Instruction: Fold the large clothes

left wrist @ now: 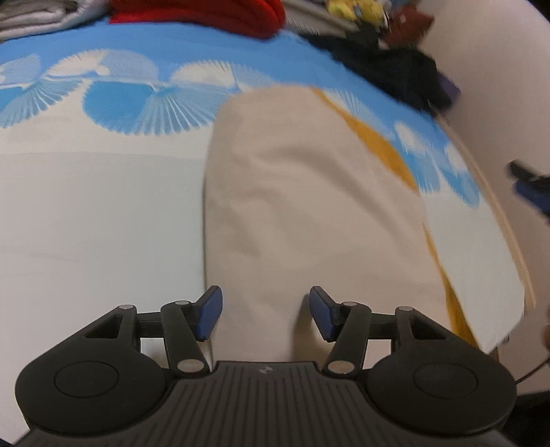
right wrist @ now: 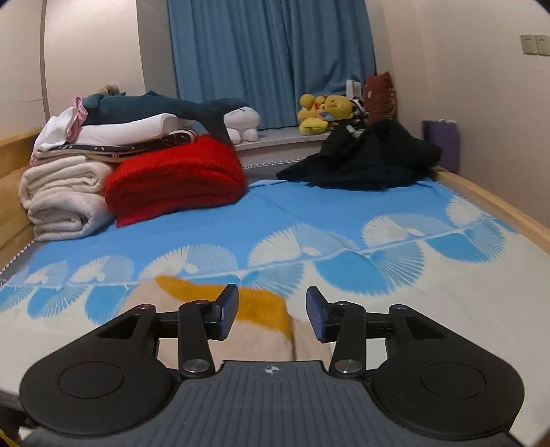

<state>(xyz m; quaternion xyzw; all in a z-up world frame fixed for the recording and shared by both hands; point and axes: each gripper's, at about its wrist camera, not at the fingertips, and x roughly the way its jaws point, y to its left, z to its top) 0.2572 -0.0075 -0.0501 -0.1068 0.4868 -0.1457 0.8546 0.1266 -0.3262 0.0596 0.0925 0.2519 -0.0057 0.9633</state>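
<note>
beige garment [left wrist: 309, 206] lengthwise toward red blanket [left wrist: 196, 13]

Cream folded fabric garment [left wrist: 309, 206] with mustard-yellow band along its right edge, centre frame. Bed sheet [right wrist: 309, 213] bright blue at top, white at bottom, white and blue fan-shaped shell pattern across the boundary. Red fluffy folded blanket [right wrist: 175, 178] left of centre. Off-white rolled towels [right wrist: 62, 203] far left. Black heap of clothes [right wrist: 371, 161] upper right. Blue pleated curtain [right wrist: 268, 58] top centre. Yellow plush toys [right wrist: 323, 113] below it. Dark teal plush shark [right wrist: 154, 106] upper left. Left tool [left wrist: 264, 313] and right tool [right wrist: 271, 316]: black frames, blue pads.
</note>
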